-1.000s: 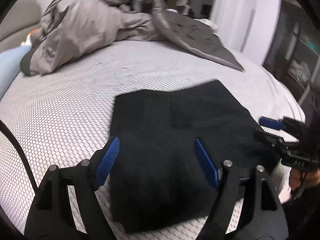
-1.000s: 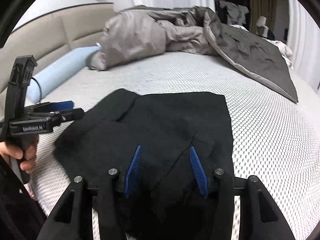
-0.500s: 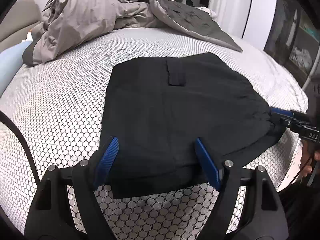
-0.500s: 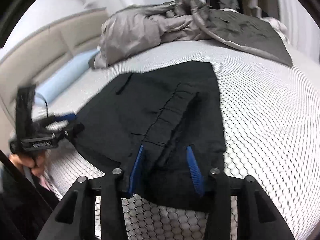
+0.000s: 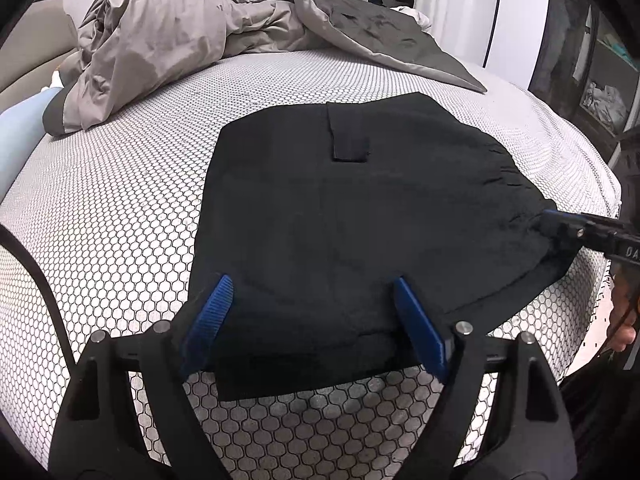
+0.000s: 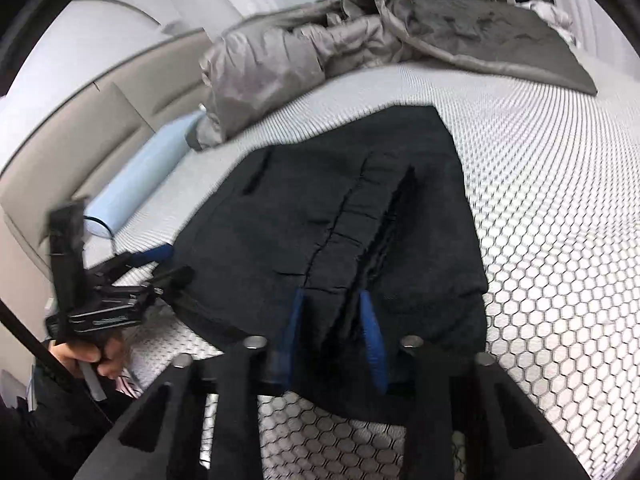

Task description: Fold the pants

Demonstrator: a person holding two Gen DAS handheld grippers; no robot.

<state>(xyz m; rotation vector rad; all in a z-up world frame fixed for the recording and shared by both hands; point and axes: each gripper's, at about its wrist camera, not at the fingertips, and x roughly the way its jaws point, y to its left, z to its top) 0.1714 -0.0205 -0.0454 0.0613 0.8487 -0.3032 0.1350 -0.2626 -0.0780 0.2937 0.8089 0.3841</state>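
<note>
The black pants (image 5: 352, 216) lie folded into a compact stack on the honeycomb-patterned mattress (image 5: 120, 216); they also show in the right wrist view (image 6: 360, 232). My left gripper (image 5: 312, 312) is open, its blue pads straddling the near edge of the stack. My right gripper (image 6: 332, 316) has its jaws partly closed around a raised ridge of the pants' edge, with a gap still between the pads. In the left wrist view the right gripper (image 5: 560, 224) meets the stack's right corner. The left gripper also shows in the right wrist view (image 6: 160, 264).
A crumpled grey duvet (image 5: 192, 36) is heaped at the far side of the bed. A light blue bolster (image 6: 140, 176) lies along the beige headboard (image 6: 80, 120). Shelving (image 5: 600, 80) stands past the bed's right edge.
Both grippers came down low to the near edges of the stack. The pants settled flat. The right gripper's jaws narrowed around the edge ridge.
</note>
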